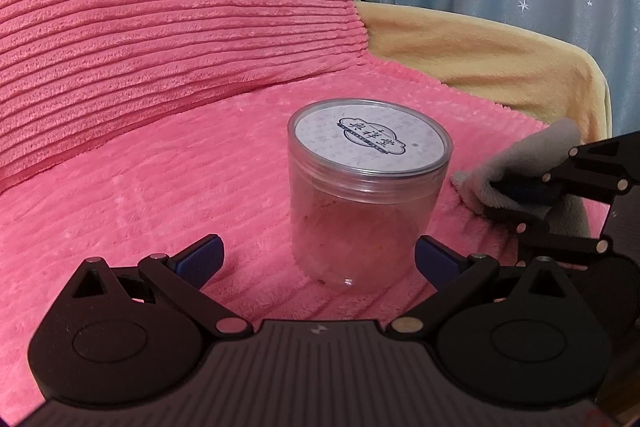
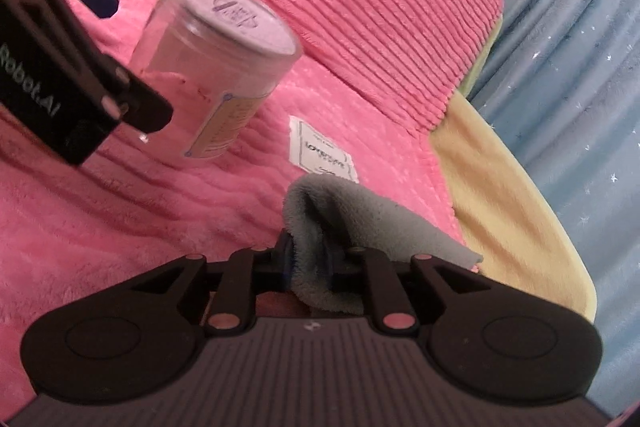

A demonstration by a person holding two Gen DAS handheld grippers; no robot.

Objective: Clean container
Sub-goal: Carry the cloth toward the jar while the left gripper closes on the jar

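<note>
Left tool (image 1: pixel 316 261) gapes around the clear cylindrical jar (image 1: pixel 366 187); right tool (image 2: pixel 308 263) pinches fuzzy grey cloth (image 2: pixel 340 223) (folded).

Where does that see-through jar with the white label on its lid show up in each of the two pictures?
Left wrist view: the jar stands centre frame, between the open fingers of the left hand-held gripper.
Right wrist view: the jar sits upper left, looking tilted.
Shared landmark: the grey cloth clamped in the right hand-held gripper.

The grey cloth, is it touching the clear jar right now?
Apart. In the right wrist view, pink blanket shows between the grey cloth, pinched in the right gripper, and the clear jar.
</note>
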